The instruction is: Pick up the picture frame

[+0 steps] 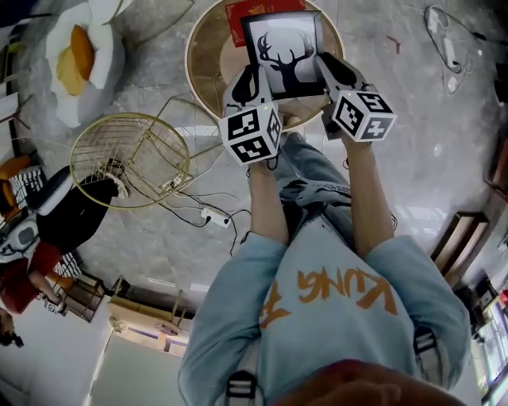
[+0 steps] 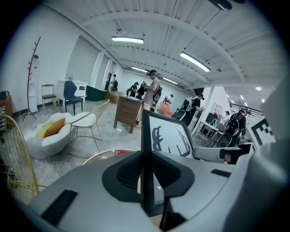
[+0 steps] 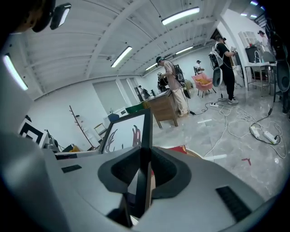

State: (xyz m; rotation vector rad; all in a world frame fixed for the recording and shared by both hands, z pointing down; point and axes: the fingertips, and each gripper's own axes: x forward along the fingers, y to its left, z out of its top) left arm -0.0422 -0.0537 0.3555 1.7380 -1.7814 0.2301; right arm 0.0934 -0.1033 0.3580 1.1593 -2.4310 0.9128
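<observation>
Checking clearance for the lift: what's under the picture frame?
A round table and a flat red thing, partly showing past the picture frame. The rest of the red thing and the tabletop beneath are covered.

The frame has a matt black rim round a smooth print. The left gripper and right gripper look like matt grey plastic. Top centre, the table looks like pale wood. The floor is glossy grey stone. At left, the basket is gold metal wire.
</observation>
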